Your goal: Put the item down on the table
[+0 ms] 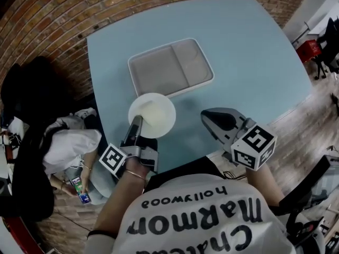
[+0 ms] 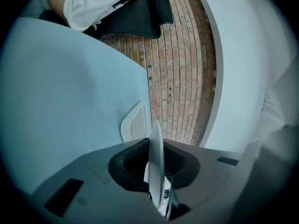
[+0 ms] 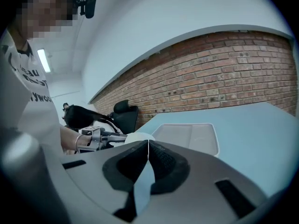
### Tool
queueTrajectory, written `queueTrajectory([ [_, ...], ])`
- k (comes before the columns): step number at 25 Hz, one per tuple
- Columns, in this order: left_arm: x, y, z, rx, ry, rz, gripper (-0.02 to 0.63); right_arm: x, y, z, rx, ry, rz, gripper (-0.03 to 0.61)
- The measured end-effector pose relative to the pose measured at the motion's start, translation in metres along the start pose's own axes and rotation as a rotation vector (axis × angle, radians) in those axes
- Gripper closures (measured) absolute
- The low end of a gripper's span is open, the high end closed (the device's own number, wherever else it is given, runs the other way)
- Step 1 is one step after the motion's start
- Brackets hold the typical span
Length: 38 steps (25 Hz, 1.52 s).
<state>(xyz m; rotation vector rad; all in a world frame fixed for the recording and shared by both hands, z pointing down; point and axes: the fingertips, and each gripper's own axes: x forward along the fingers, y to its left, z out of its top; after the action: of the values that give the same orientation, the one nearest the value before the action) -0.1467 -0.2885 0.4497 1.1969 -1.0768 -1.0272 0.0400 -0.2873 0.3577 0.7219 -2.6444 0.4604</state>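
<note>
Left gripper point(image 1: 136, 123) jaws clamped on white plate point(image 1: 154, 115) rim, right gripper point(image 1: 207, 119) jaws pressed together, holding nothing

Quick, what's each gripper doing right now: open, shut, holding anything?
Left gripper: closed on the rim of the plate.
Right gripper: closed, empty.
</note>
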Motion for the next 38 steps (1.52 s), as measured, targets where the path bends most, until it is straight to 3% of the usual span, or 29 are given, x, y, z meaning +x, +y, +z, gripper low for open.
queueTrajectory([
  [12,0.038,0.042,0.015,-0.02,-0.004,0.167,0.583,0.033,-0.029,-0.009,0.072,0.041,-0.002,0.568],
  [16,0.044,0.051,0.028,-0.031,-0.054,0.21,0.584,0.038,-0.034,-0.008,0.079,0.055,0.002,0.568],
  [25,0.062,0.056,0.037,0.032,-0.068,0.271,0.583,0.043,-0.036,-0.02,0.09,0.063,0.008,0.568],
  [33,0.076,0.048,0.047,0.113,-0.115,0.273,0.583,0.042,-0.035,-0.029,0.108,0.056,0.016,0.568],
  [38,0.091,0.048,0.055,0.174,-0.09,0.294,0.583,0.048,-0.043,-0.026,0.128,0.067,0.009,0.568],
])
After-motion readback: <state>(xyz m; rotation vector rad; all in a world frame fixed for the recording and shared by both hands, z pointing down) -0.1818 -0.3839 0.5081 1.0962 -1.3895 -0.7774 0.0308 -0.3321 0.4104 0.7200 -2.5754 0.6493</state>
